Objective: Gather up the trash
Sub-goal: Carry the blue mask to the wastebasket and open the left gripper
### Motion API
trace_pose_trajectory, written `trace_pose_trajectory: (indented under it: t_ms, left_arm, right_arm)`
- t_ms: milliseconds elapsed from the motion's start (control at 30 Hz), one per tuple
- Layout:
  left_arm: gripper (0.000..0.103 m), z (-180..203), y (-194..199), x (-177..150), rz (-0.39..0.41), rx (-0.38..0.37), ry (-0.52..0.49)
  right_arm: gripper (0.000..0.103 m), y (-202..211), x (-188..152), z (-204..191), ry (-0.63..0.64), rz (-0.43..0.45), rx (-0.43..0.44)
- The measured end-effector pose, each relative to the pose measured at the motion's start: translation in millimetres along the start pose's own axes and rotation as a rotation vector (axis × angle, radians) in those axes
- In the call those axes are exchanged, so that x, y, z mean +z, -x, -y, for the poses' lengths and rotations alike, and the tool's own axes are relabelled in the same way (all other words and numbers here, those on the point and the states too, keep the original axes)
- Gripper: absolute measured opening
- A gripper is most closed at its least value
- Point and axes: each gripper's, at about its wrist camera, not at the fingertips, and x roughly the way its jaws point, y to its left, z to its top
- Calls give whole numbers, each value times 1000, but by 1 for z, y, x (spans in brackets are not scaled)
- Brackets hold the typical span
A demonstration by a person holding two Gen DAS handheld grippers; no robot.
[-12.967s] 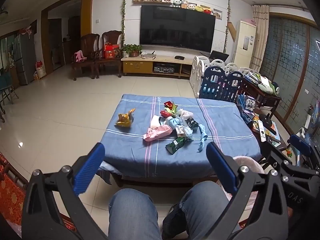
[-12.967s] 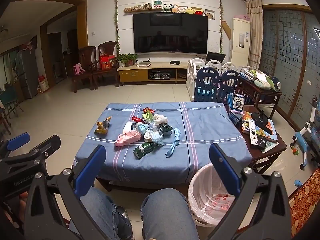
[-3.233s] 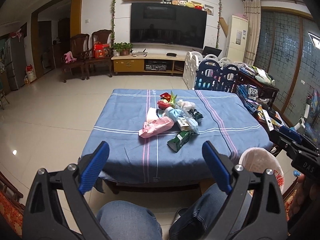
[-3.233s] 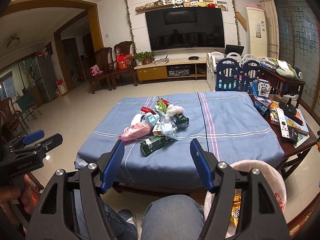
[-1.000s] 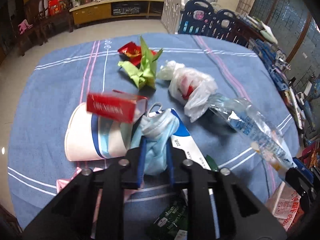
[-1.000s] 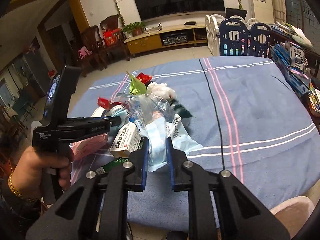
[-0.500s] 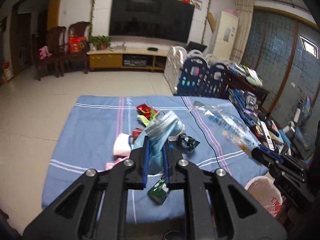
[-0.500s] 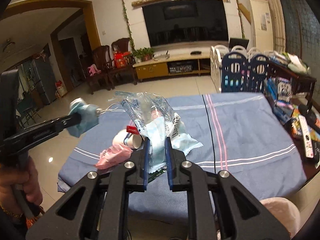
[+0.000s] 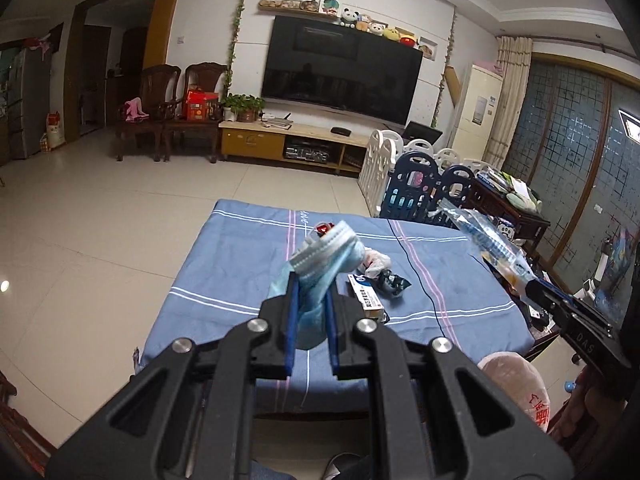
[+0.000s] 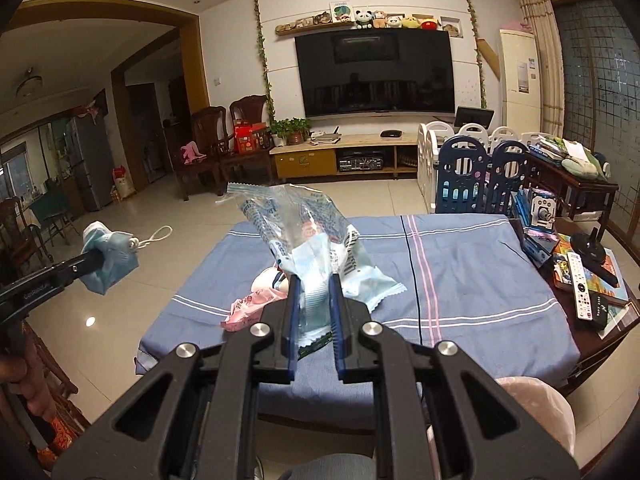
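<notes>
Blue-clothed table (image 10: pixel 460 280) bears scraps; left jaws pinch mask (image 9: pixel 320 264), right jaws wrapper (image 10: pixel 308 240).

left tool (image 9: pixel 311 280) lifted blue mask (image 9: pixel 320 264) off table; right tool (image 10: pixel 313 280) lifted clear wrapper (image 10: pixel 296 224).

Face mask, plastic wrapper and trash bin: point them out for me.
Face mask (image 9: pixel 320 258), left wrist view, on its folded pleats.
Plastic wrapper (image 10: pixel 304 232), right wrist view, on its clear middle.
Trash bin (image 10: pixel 536 404), right wrist view, on its liner's rim.
</notes>
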Motion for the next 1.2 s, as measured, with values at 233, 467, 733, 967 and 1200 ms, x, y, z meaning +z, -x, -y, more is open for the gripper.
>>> trace_pose_trajectory:
  t_ms: [233, 467, 733, 967, 1200]
  left_arm:
    - [13, -3, 7, -2, 8, -12, 13]
    - [13, -7, 3, -3, -1, -16, 4]
    - [13, -7, -2, -1, -23, -20, -14]
    - [13, -5, -2, 0, -29, -23, -27]
    - [13, 9, -7, -3, -45, -60, -57]
  right_arm:
    - [14, 24, 0, -11, 19, 6, -8]
    - [14, 33, -1, -15, 30, 9, -10]
    - [14, 33, -3, -17, 31, 8, -10]
    - [14, 33, 0, -15, 27, 11, -11]
    - [14, 45, -5, -1, 2, 8, -26]
